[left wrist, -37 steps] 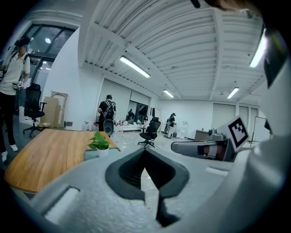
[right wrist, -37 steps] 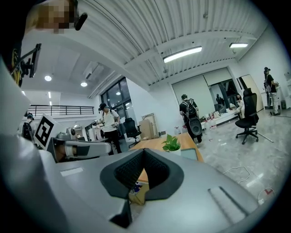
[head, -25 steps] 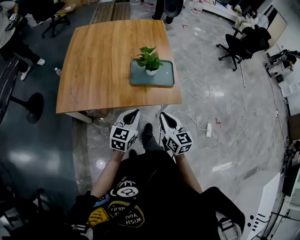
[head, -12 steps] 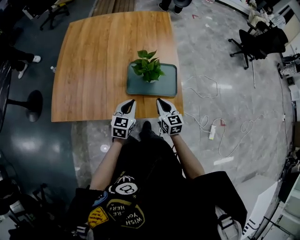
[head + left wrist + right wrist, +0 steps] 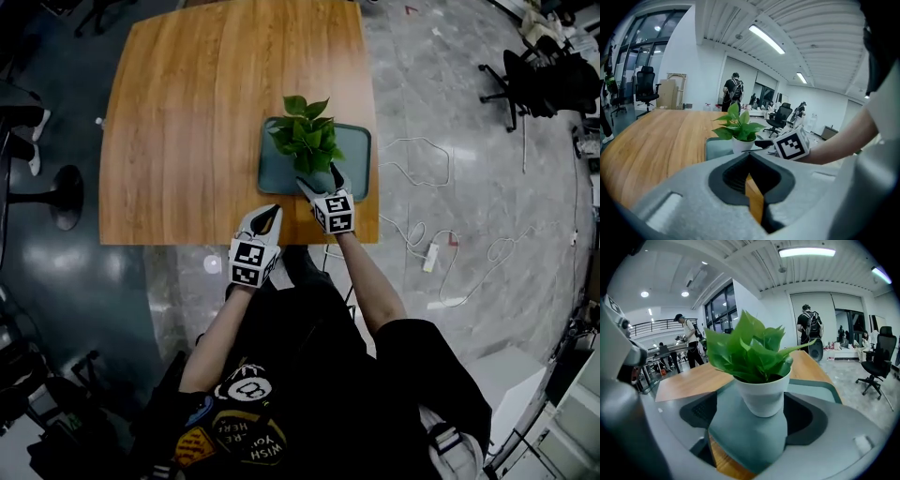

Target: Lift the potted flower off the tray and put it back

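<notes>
Potted flower point(image 5: 305, 141), green-leaved in a white pot, standing upright on a teal tray point(image 5: 362, 141). The tray lies flat on a wooden table point(image 5: 187, 122), near the table's front right corner.

Right gripper point(image 5: 321, 180): reached over the front rim of the tray, tips just beside the base of the plant. In the right gripper view its 2 jaws stand wide apart with the white pot point(image 5: 764, 392) framed between them. Tray surface shows between the pot and the pad at that view's left; whether the other pad touches the pot cannot be told. The pot rests on the tray.

Left gripper point(image 5: 272, 212): held at the front edge of the table, left of the tray and apart from it. In the left gripper view its jaws meet at the tips, nothing between them, with only a thin slit of wood showing lower down. The same view shows the plant and the right gripper's marker cube point(image 5: 792, 144) ahead and slightly to the right.

Surroundings: grey floor with white cables and a power strip point(image 5: 431, 255) right of the table; an office chair point(image 5: 539, 80) at upper right; a standing person point(image 5: 735, 91) beyond the table's far end
</notes>
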The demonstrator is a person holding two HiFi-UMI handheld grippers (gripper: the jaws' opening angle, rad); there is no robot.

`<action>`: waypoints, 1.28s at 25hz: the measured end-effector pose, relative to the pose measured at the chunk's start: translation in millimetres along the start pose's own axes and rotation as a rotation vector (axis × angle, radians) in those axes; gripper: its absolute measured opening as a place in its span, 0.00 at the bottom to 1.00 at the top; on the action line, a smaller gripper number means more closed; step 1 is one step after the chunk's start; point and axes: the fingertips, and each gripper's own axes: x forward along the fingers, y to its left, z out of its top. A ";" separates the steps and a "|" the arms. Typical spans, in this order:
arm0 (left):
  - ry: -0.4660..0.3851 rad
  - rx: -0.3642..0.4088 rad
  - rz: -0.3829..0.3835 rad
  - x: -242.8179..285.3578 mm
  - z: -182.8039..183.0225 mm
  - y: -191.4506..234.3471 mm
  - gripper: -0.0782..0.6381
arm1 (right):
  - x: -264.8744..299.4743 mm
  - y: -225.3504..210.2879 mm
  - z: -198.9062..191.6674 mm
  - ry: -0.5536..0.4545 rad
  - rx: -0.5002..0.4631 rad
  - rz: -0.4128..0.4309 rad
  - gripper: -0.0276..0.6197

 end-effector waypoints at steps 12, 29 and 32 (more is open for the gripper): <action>0.021 0.012 -0.049 3.0 -1.4 26.9 0.10 | 64.6 -33.8 29.1 -0.097 -0.007 -0.103 0.92; -0.161 0.020 -0.043 -15.4 94.3 32.6 0.10 | -31.8 -10.4 143.5 -0.236 -0.049 -0.142 0.90; -0.202 0.032 -0.046 -27.3 116.6 20.6 0.10 | -60.4 -0.5 161.3 -0.235 -0.046 -0.136 0.90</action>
